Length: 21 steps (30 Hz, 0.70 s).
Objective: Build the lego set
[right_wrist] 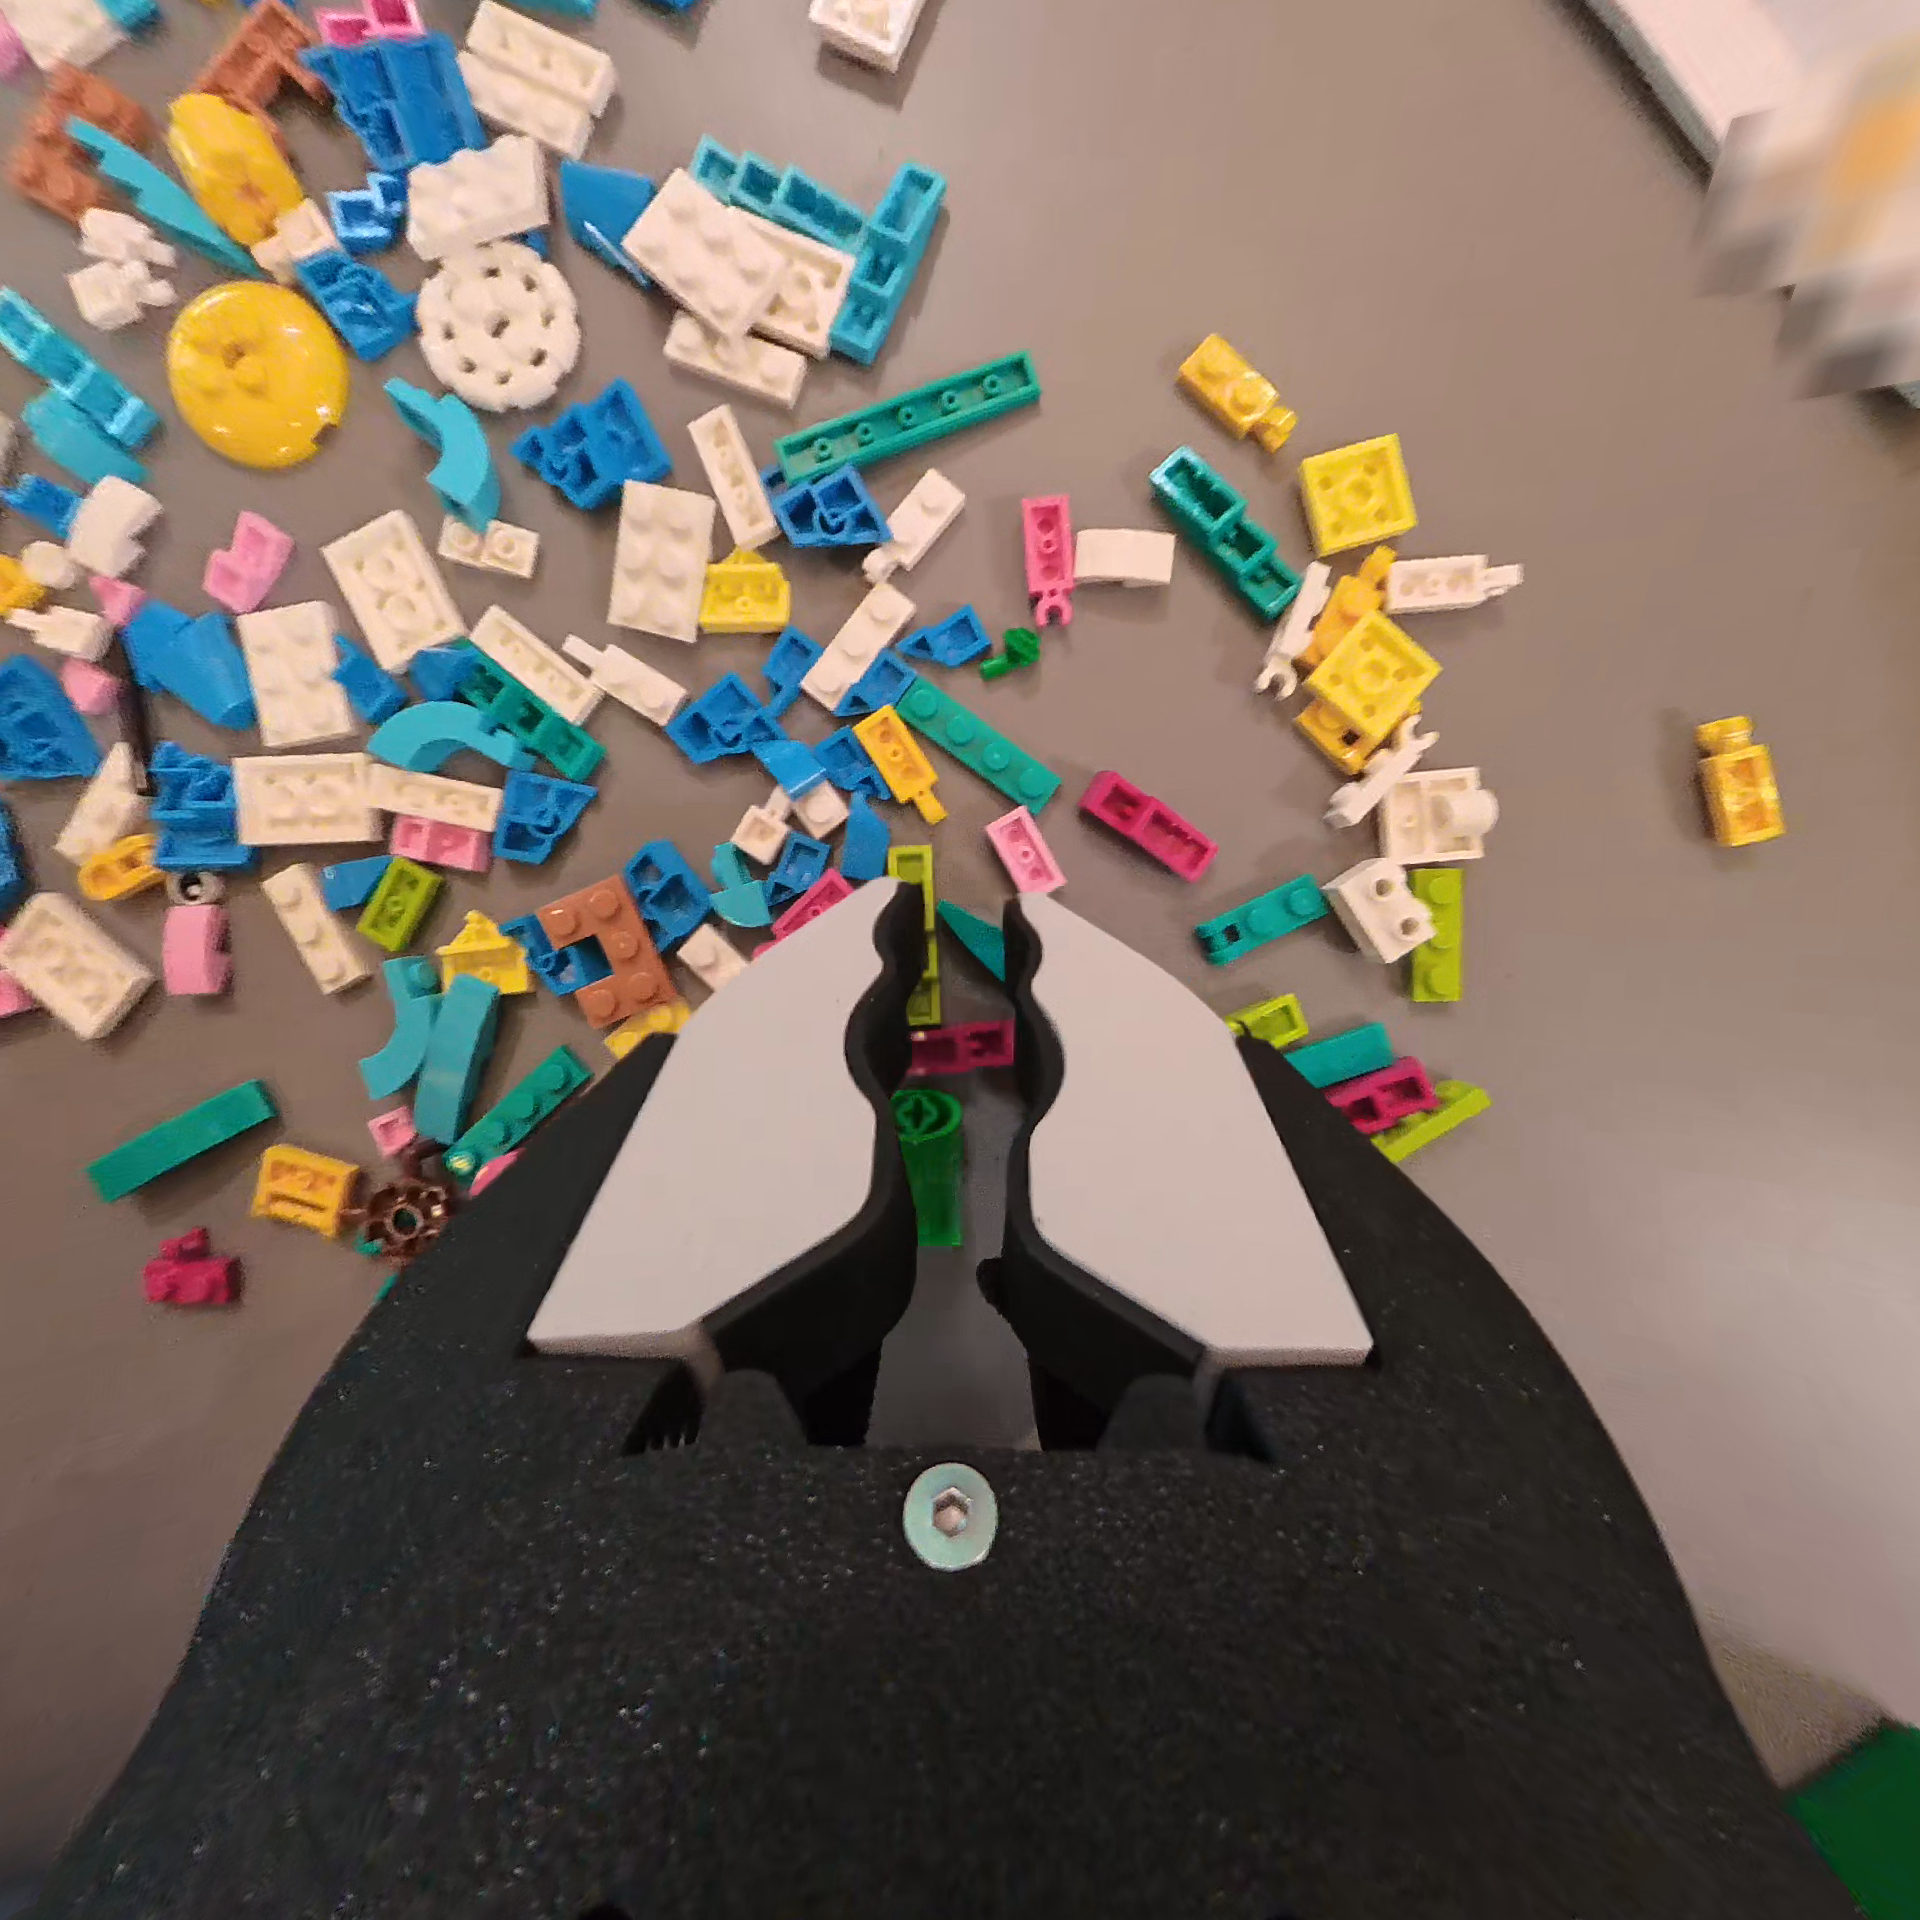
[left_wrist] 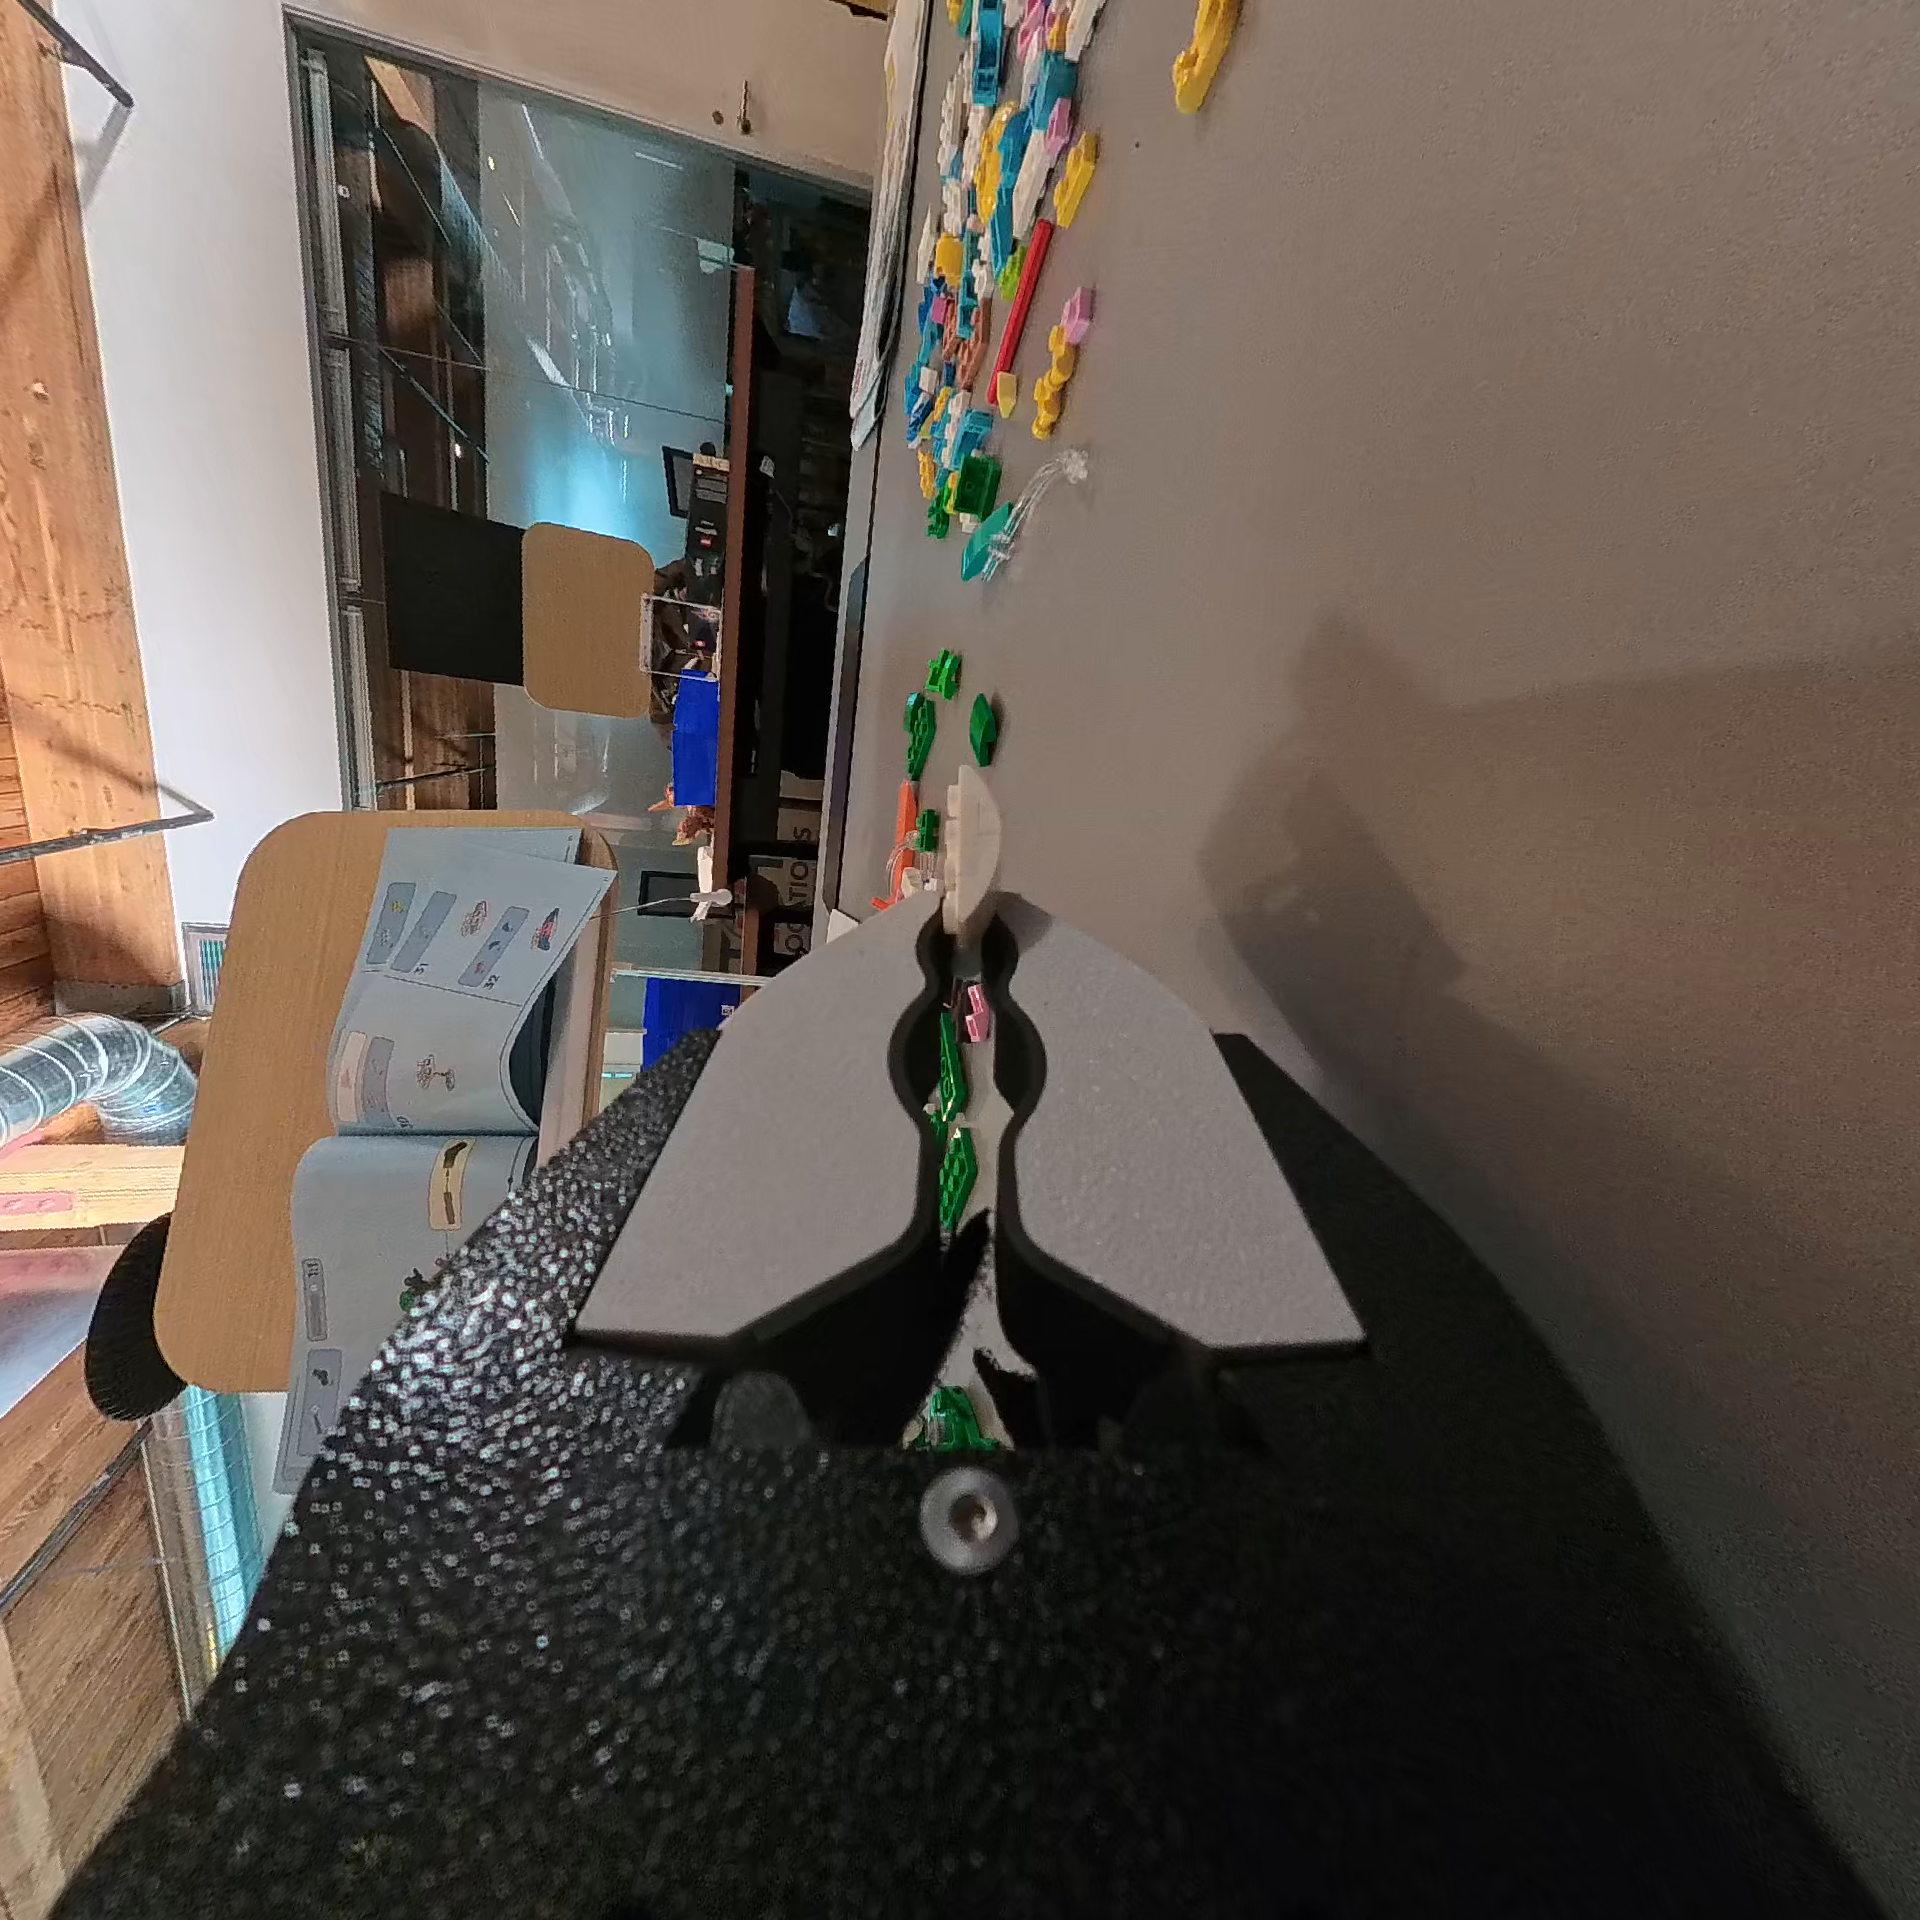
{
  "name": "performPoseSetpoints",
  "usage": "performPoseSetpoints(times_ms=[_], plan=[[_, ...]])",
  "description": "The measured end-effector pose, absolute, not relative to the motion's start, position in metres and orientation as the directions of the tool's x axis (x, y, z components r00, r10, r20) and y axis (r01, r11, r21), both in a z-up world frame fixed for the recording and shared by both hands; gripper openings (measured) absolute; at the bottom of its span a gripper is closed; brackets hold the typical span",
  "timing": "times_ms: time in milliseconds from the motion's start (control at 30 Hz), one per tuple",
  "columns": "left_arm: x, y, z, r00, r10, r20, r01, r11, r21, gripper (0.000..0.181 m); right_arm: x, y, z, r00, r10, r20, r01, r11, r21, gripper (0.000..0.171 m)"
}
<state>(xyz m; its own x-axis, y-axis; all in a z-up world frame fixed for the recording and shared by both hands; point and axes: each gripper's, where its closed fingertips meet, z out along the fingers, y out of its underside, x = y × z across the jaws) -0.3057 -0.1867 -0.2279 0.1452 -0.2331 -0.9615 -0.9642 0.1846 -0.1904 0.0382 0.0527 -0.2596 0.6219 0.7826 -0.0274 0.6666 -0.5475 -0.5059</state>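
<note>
In the left wrist view my left gripper (left_wrist: 966, 920) is shut on a white rounded Lego piece (left_wrist: 971, 847), which sticks out past the fingertips just above the grey table (left_wrist: 1507, 468). Green pieces (left_wrist: 956, 1153) and a pink one (left_wrist: 977, 1013) show through the gap between the fingers. In the right wrist view my right gripper (right_wrist: 961, 909) hovers over a spread pile of loose bricks (right_wrist: 665, 561), its jaws a little apart. A lime plate (right_wrist: 920, 961) lies by the left fingertip. A green cylinder (right_wrist: 928, 1164) lies on the table under the gap between the jaws.
An open instruction booklet (left_wrist: 457, 997) rests on a wooden surface to the left. Loose green pieces (left_wrist: 982, 727) and a colourful pile (left_wrist: 997, 239) lie farther along the table. A white booklet edge (right_wrist: 1704, 62) and a green plate corner (right_wrist: 1870, 1829) border the right view. There is about 40 centimetres between the tips of the two grippers.
</note>
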Motion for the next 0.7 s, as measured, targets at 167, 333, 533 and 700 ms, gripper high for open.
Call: performPoseSetpoints(times_ms=[167,333,533,700], plan=[[-0.306,-0.187,-0.228,0.144,-0.235,-0.961,-0.964,0.185,-0.19,0.004,0.04,0.059,-0.26,0.632,0.775,-0.008,0.655,-0.54,-0.528,0.015],[-0.305,-0.187,-0.229,0.141,-0.237,-0.961,-0.965,0.186,-0.188,0.004,0.041,0.059,-0.261,0.631,0.776,-0.012,0.651,-0.537,-0.536,0.016],[-0.305,-0.187,-0.229,0.14,-0.238,-0.961,-0.965,0.186,-0.186,0.004,0.044,0.056,-0.261,0.612,0.791,-0.014,0.661,-0.522,-0.539,0.015],[-0.305,-0.187,-0.229,0.138,-0.238,-0.961,-0.965,0.187,-0.185,0.004,0.043,0.064,-0.259,0.624,0.781,0.021,0.65,-0.505,-0.568,0.017]])
